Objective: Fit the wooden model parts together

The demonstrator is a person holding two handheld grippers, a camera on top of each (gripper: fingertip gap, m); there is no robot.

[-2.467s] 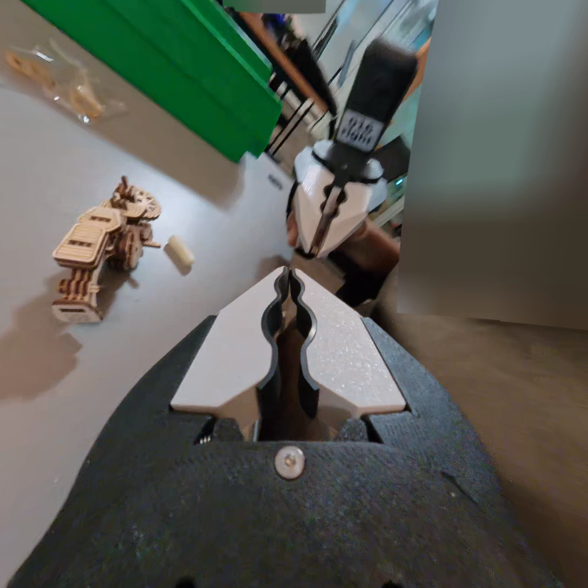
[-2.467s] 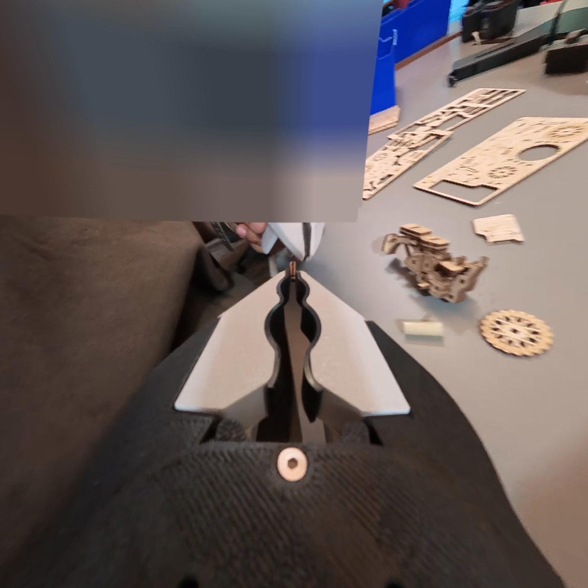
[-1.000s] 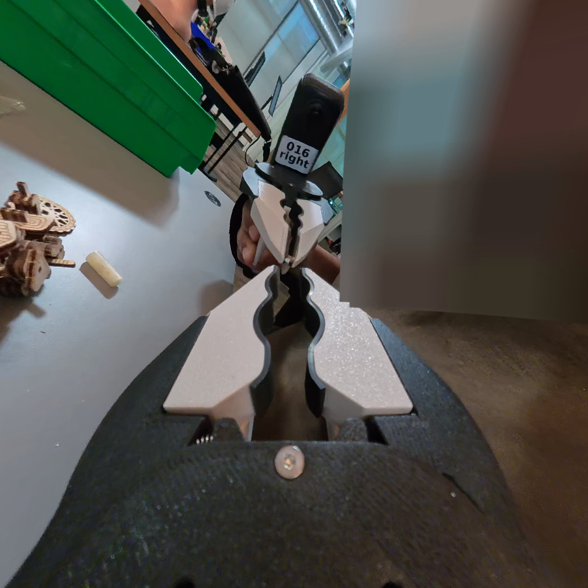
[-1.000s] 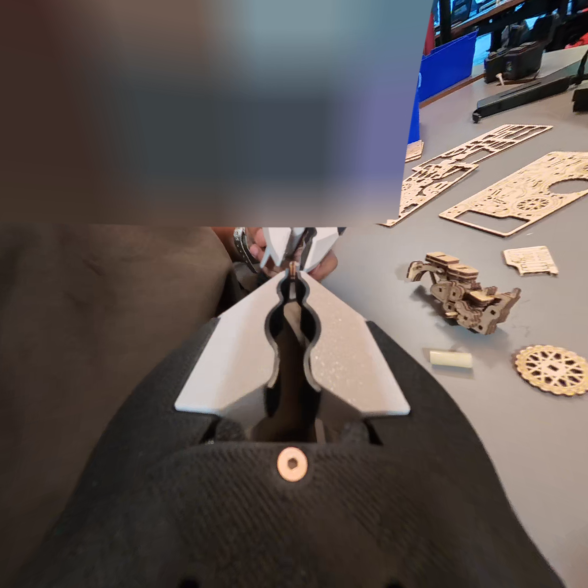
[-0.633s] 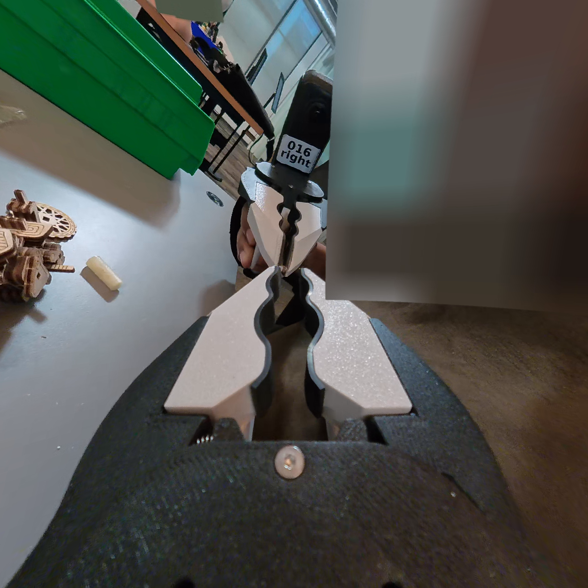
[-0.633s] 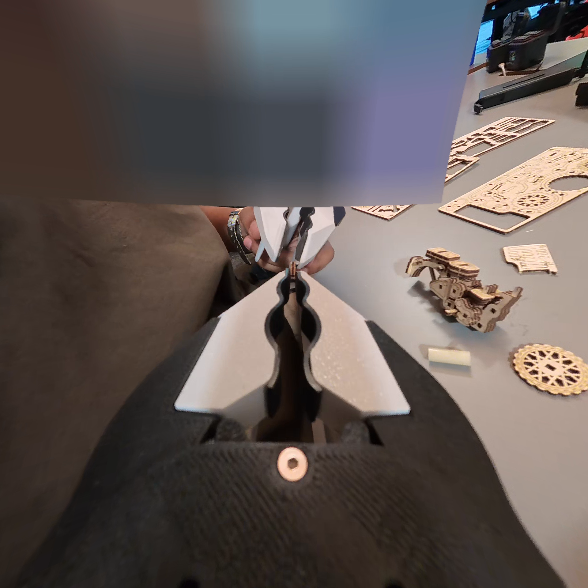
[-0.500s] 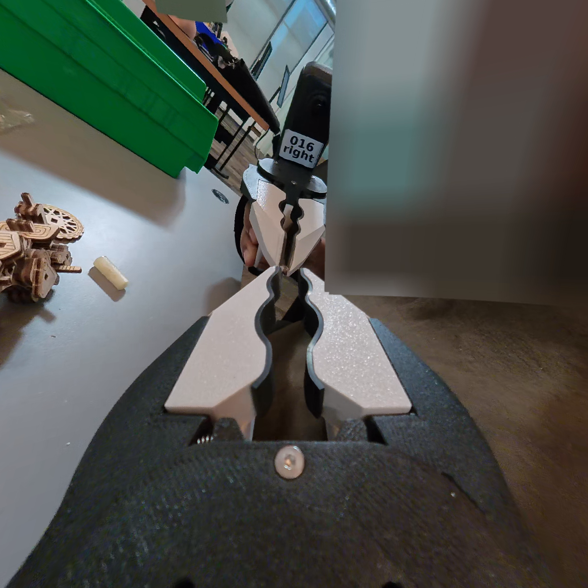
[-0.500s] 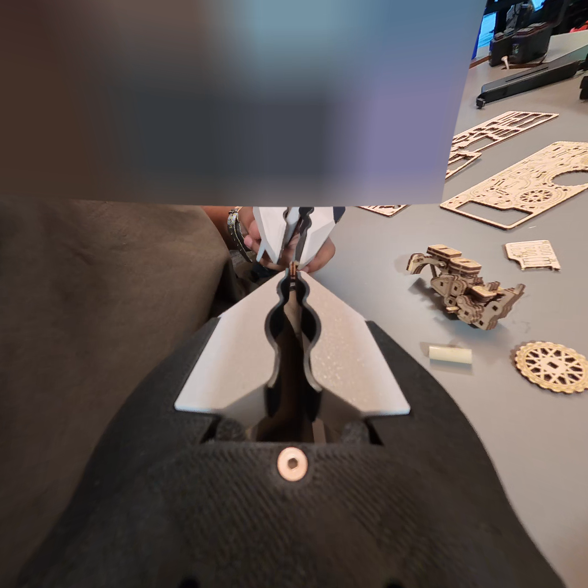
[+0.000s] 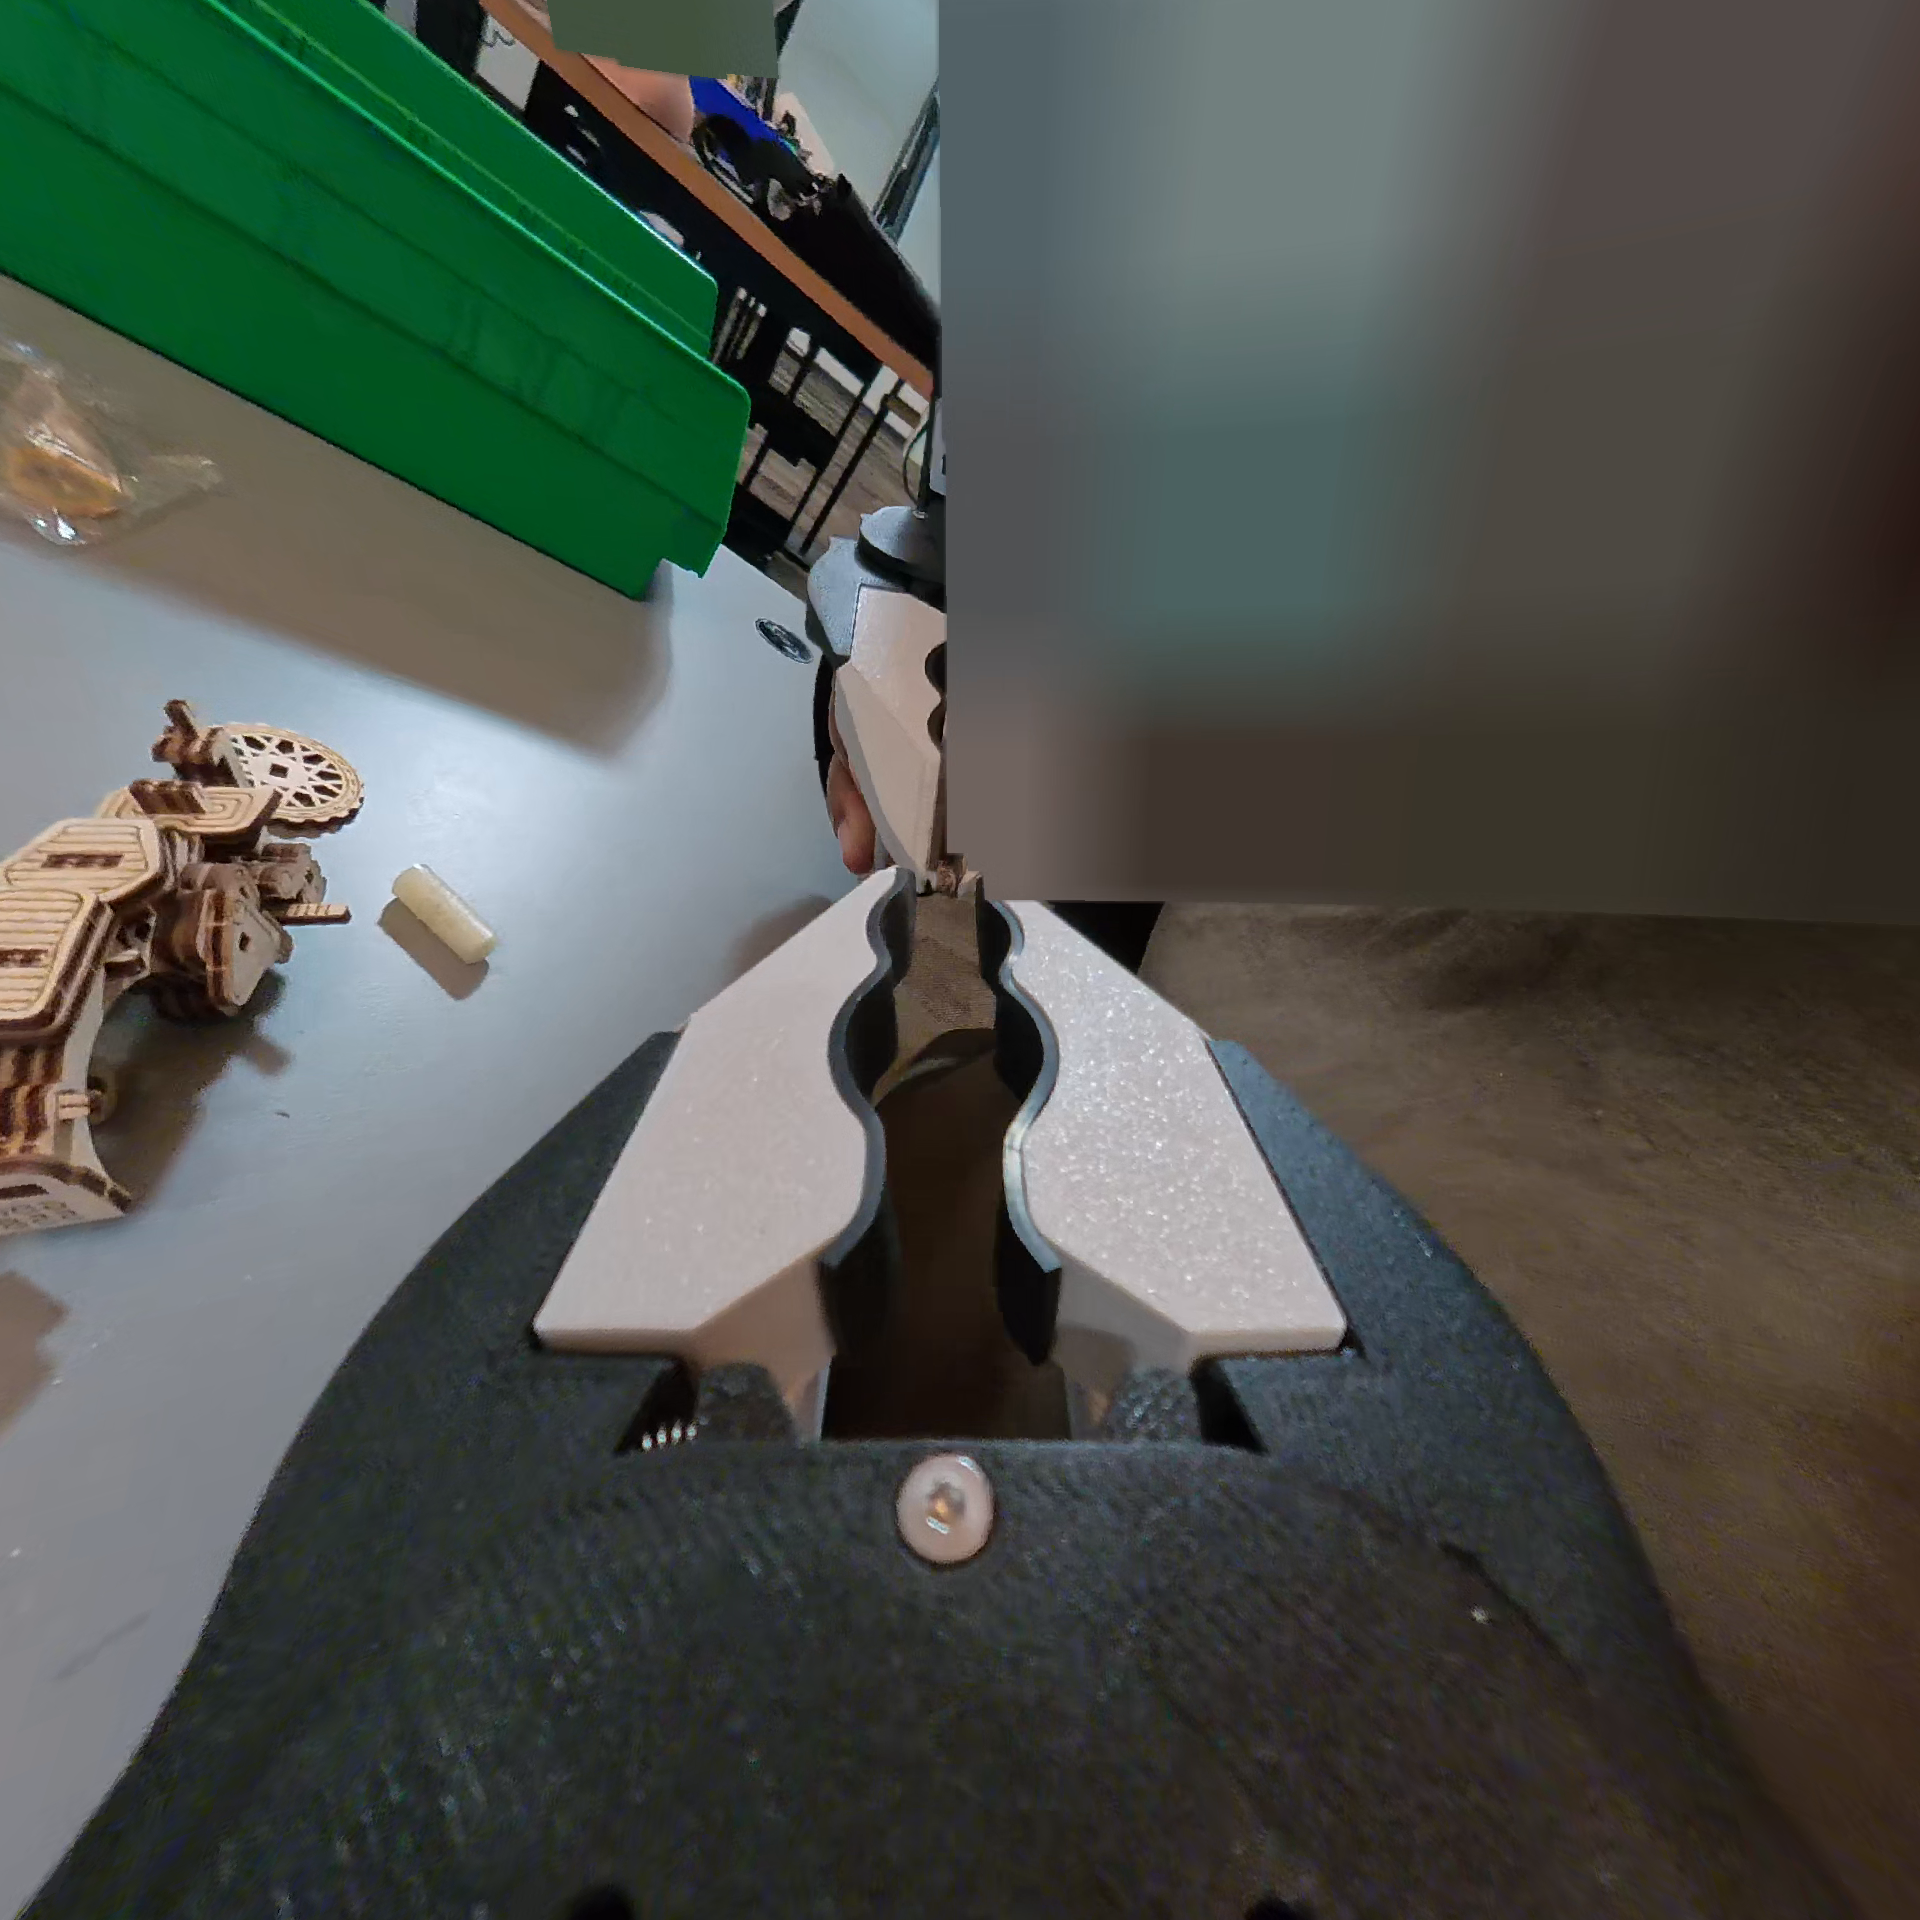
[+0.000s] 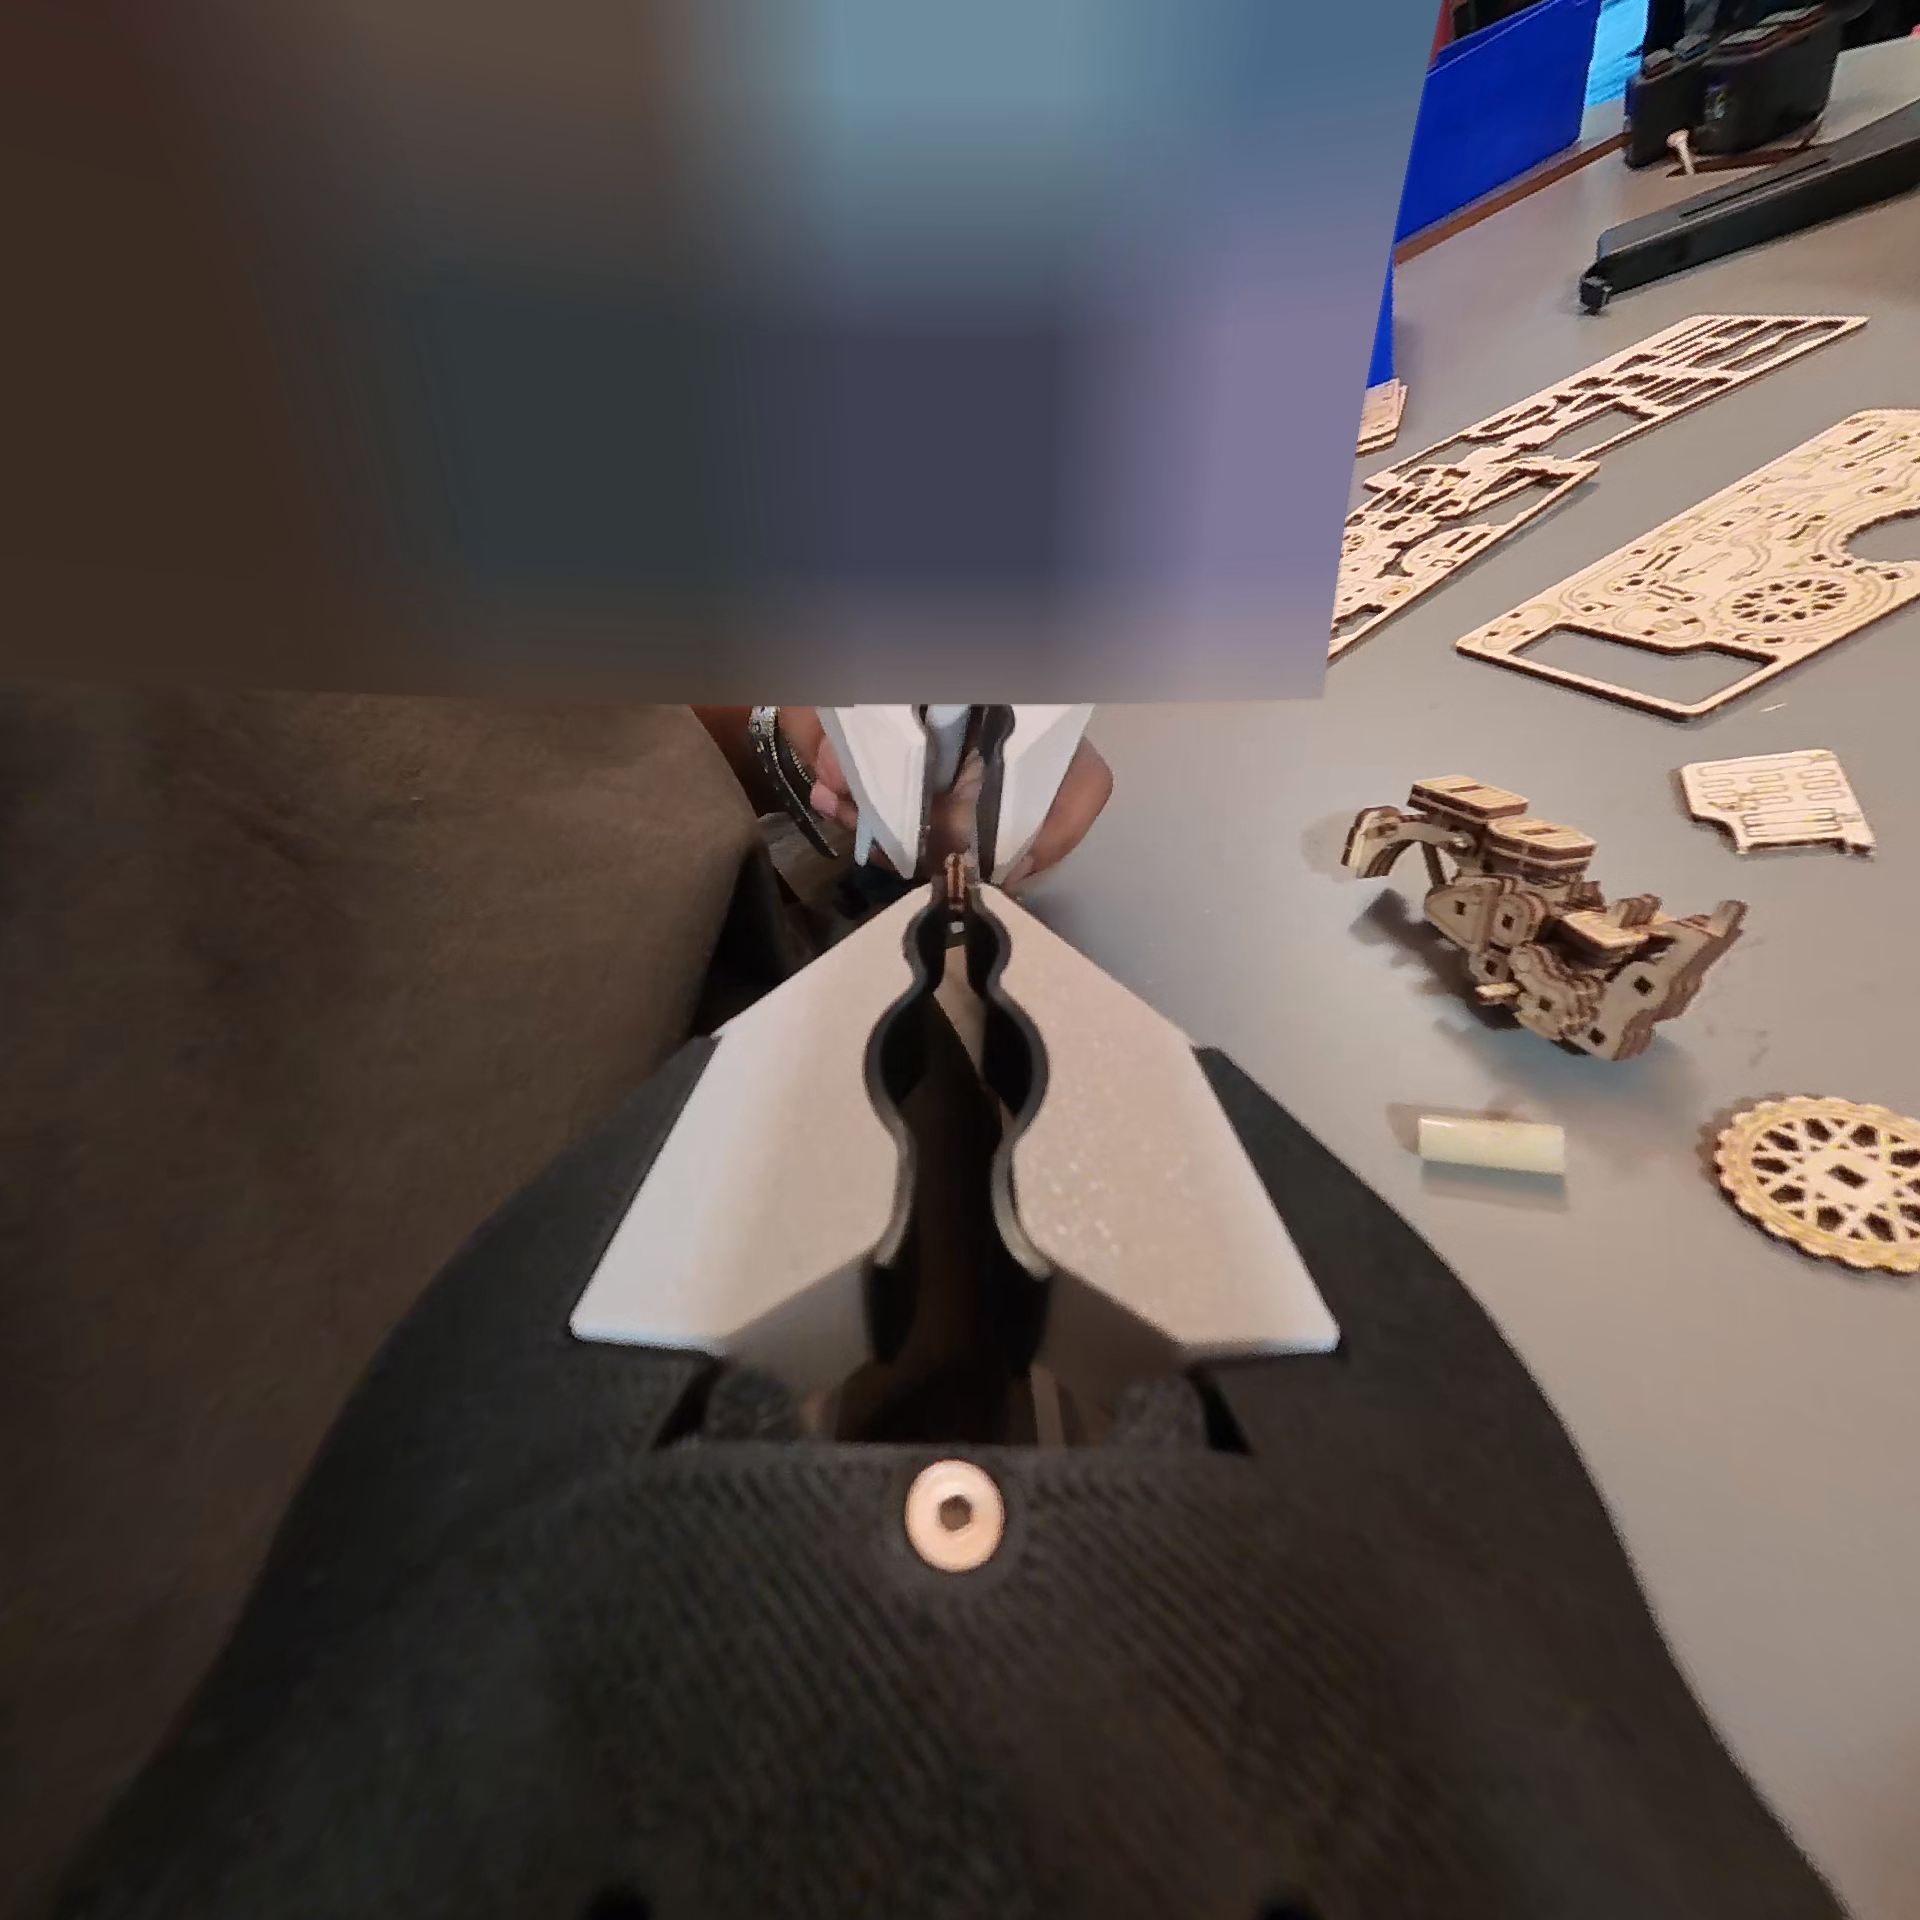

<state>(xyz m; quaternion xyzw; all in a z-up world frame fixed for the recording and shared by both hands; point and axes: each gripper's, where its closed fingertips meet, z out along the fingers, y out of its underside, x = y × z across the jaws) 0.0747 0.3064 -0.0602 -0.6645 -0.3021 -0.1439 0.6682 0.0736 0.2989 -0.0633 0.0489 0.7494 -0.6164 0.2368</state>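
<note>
Wooden peg (image 10: pixel 952 871), tiny, sits pinched at the tip of the right gripper (image 10: pixel 954 902), tip to tip with the left gripper (image 9: pixel 940 896), whose jaws stand apart; the half-built wooden model (image 10: pixel 1538 914) lies on the grey table (image 10: pixel 1558 1403) near its front edge

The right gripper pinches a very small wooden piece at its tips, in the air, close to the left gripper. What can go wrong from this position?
1. The small wooden piece is held only at the very tips of the right gripper, off the table edge above the person's lap; it may slip and fall.
2. The left gripper stands open right at the piece; closing off-centre may knock it loose.
3. The piece looks thin; hard squeezing might snap it.
</note>
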